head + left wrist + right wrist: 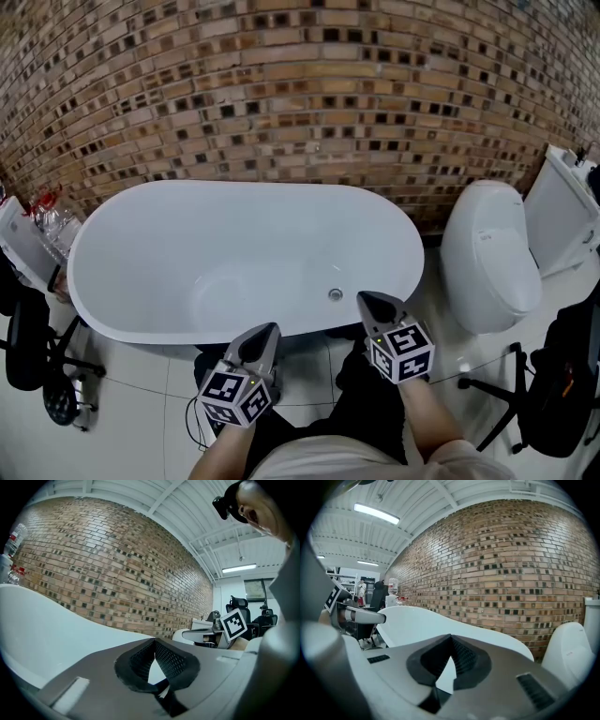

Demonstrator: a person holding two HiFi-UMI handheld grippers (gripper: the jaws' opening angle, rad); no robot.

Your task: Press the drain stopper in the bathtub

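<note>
"How do the grippers stand?"

"The left gripper (270,330) and right gripper (371,300) are both clenched on nothing, over the bathtub's (131,323) near rim."

"And the drain stopper (335,294)?"

"It's just left of the right gripper's tip, and neither gripper is on it. It's too small to tell whether it sits pressed or raised."

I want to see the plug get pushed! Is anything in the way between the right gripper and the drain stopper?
Nothing visible is in the way. The drain stopper sits uncovered on the floor of the bathtub, which holds nothing else. The right gripper, shut and empty, hangs by the near rim.
</note>
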